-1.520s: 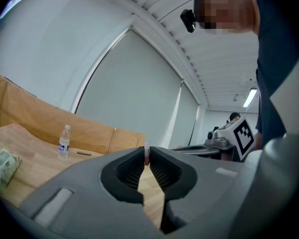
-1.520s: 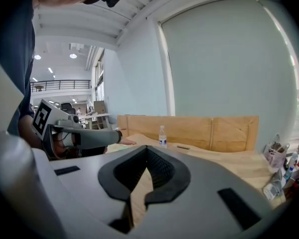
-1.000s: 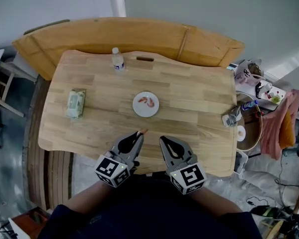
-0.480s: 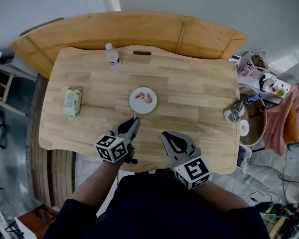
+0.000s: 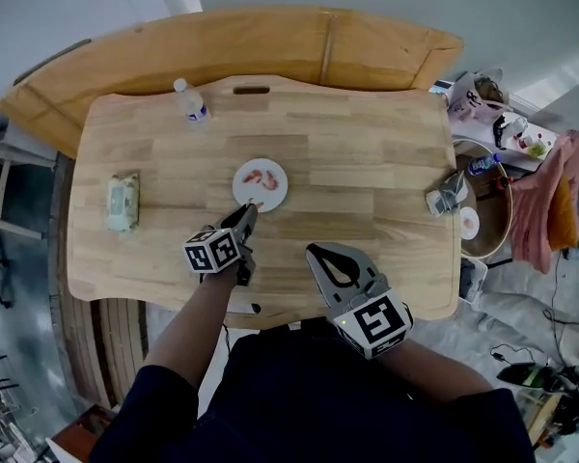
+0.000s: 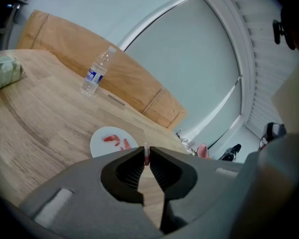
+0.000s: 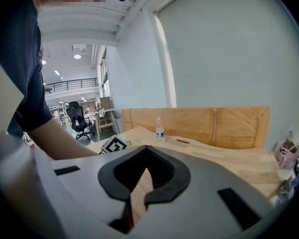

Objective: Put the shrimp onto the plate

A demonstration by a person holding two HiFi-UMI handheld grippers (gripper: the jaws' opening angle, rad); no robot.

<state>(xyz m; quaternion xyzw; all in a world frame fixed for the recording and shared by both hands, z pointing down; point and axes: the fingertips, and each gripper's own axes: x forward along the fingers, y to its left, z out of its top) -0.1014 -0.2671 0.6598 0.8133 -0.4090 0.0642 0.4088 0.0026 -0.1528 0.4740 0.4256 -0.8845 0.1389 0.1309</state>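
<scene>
Shrimp (image 6: pixel 146 155) pinched in left gripper (image 5: pixel 253 208) jaws, at plate (image 5: pixel 276 190) rim.
Plate lies just ahead of the tips; right gripper (image 5: pixel 318 251) hangs back, jaws together, empty.

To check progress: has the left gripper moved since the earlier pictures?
Yes. The left gripper, holding a shrimp, advanced across the table to the plate's near rim.

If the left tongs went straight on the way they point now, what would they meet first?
Most likely the plate: the left tongs, shut on a shrimp, angle down at its near rim. Their height above it is unclear.
</scene>
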